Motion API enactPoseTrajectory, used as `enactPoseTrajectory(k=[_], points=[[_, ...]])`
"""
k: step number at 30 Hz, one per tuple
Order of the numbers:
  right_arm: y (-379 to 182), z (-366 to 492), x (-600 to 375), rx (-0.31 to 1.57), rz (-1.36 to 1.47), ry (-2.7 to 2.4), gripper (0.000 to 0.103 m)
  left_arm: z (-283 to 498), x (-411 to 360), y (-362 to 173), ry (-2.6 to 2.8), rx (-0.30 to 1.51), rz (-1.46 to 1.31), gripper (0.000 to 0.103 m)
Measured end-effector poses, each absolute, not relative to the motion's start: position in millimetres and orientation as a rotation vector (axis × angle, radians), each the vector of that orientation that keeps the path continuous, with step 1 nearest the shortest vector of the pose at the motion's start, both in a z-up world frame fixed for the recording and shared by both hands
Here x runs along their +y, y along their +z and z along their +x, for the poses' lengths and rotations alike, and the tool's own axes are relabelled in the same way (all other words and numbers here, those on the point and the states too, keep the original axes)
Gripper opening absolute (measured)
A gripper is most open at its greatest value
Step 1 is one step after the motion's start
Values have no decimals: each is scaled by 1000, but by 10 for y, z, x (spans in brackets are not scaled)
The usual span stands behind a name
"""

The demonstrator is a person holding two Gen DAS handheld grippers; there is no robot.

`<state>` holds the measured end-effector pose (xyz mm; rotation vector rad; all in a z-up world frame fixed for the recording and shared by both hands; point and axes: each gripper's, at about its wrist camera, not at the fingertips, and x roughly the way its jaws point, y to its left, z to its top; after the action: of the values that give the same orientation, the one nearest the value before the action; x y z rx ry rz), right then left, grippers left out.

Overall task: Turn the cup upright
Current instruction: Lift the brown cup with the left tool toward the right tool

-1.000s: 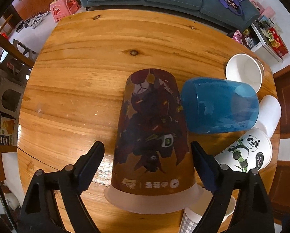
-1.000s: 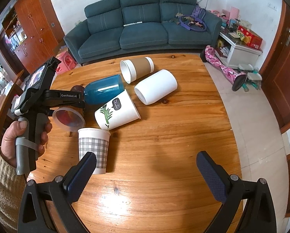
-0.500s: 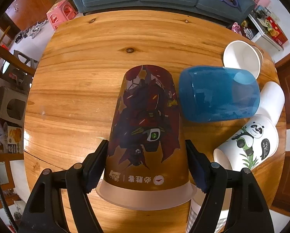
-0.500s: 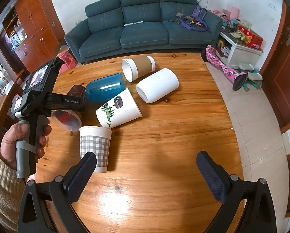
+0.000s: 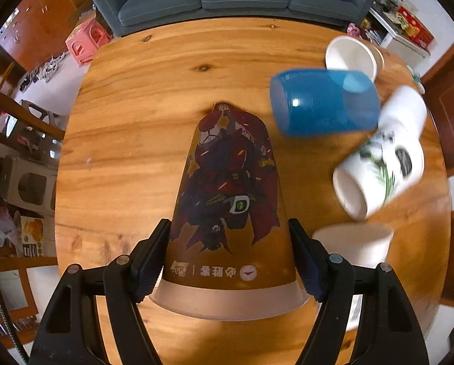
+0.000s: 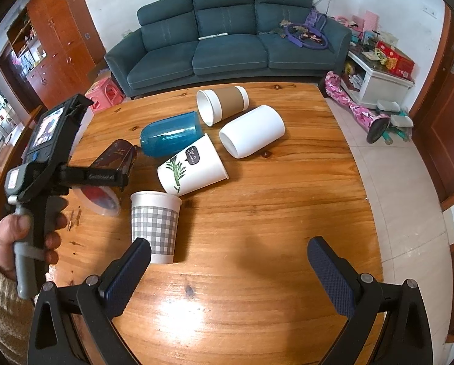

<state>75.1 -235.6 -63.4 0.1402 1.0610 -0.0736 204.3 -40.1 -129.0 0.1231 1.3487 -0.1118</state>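
My left gripper (image 5: 228, 258) is shut on a brown cartoon-print cup (image 5: 230, 188) near its clear rim, with the rim toward the camera and the base pointing away. In the right wrist view the same cup (image 6: 113, 158) is lifted and tilted off the round wooden table (image 6: 257, 243), held by the left gripper (image 6: 126, 168). My right gripper (image 6: 230, 269) is open and empty above the table's near side.
A grey checked cup (image 6: 155, 222) stands upright. A panda cup (image 6: 193, 167), a blue cup (image 6: 170, 133), a white cup (image 6: 253, 135) and a brown-sleeved cup (image 6: 222, 105) lie on their sides. A sofa (image 6: 227, 45) stands beyond the table.
My left gripper closed onto the cartoon cup and lifted it, tilting its rim end up off the table. The right gripper has stayed still.
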Motion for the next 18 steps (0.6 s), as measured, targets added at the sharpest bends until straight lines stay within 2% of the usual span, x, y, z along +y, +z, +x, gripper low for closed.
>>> enactPoseTrajectory(k=[18], points=[[-708, 423, -2163, 1019, 64, -61, 103, 835, -386, -994, -309, 1239, 318, 78]])
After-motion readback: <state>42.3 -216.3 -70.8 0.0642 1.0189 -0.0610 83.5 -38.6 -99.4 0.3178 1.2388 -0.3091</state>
